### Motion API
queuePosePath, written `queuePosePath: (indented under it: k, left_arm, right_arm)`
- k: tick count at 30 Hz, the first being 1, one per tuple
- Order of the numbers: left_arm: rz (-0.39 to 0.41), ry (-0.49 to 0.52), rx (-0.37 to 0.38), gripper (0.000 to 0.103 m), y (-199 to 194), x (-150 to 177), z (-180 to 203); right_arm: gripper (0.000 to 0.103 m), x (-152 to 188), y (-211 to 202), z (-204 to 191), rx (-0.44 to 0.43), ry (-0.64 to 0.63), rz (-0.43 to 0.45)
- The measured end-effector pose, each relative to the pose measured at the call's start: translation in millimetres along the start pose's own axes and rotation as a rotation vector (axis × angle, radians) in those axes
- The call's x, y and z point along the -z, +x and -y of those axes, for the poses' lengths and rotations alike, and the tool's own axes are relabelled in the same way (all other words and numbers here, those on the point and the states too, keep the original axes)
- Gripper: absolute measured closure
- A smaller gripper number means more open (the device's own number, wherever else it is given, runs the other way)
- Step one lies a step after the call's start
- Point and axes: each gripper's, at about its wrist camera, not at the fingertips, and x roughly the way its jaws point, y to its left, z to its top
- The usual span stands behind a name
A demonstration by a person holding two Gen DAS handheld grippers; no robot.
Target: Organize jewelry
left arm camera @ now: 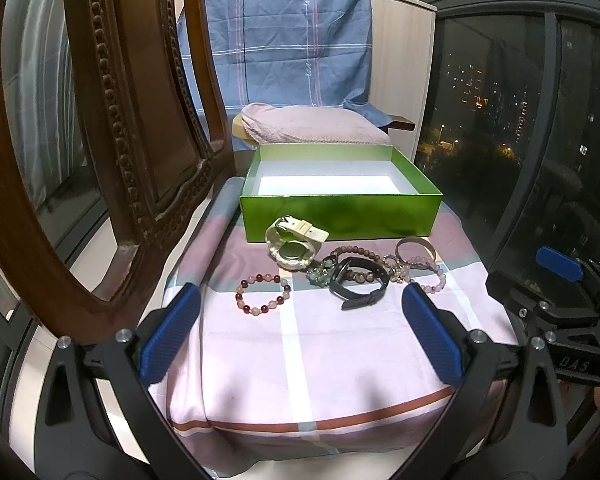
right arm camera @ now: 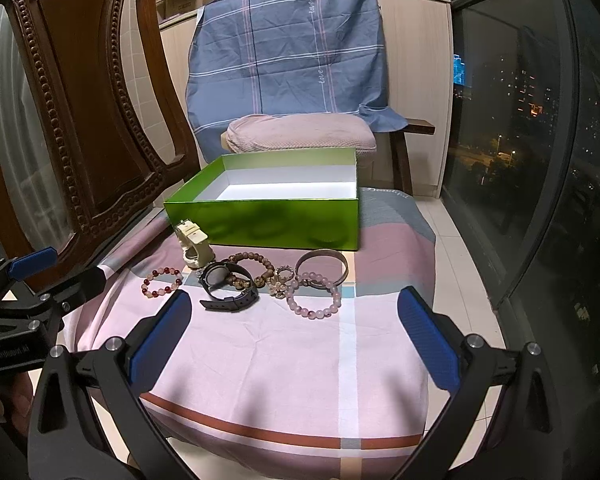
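**Jewelry laid out before an open green box**

On the far left stands a carved dark wooden chair back (right arm camera: 80, 120). The left gripper (left arm camera: 300, 334) hovers low over the near edge of a surface draped in a pink checked cloth (right arm camera: 300, 360), its blue-padded jaws wide apart and holding nothing. Beyond it, going left to right, lies a bracelet of pink and dark red beads (left arm camera: 263, 294), then a cream plastic wristwatch (left arm camera: 294, 242) standing on its side just in front of the box. Next comes a black strap watch (left arm camera: 358, 282) lying over a brown wooden bead bracelet (left arm camera: 356, 254), with a small greenish charm piece (left arm camera: 320, 272) beside them. A cluster of small metallic rings (right arm camera: 280, 280) follows, then a pale lilac bead bracelet (right arm camera: 314, 296) touching a plain metal bangle (right arm camera: 321, 266). Behind all of them sits a shiny green cardboard box (right arm camera: 260, 220), open, white inside and empty. The right gripper (right arm camera: 294, 334) hovers at the near edge too, jaws spread and empty. Farther back, a folded pink towel (right arm camera: 300, 132) rests beneath a hanging blue checked sheet (right arm camera: 288, 52). A dark window (right arm camera: 520, 120) with city lights fills the right.
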Motion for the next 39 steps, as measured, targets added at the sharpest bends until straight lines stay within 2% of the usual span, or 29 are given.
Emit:
queuePosePath:
  k: [39]
  left_arm:
    - [-0.012,0.001,-0.004,0.004,3.3,1.0,-0.4]
  right_arm:
    - [0.003,-1.4,-1.2,4.7,0.003,0.000,0.006]
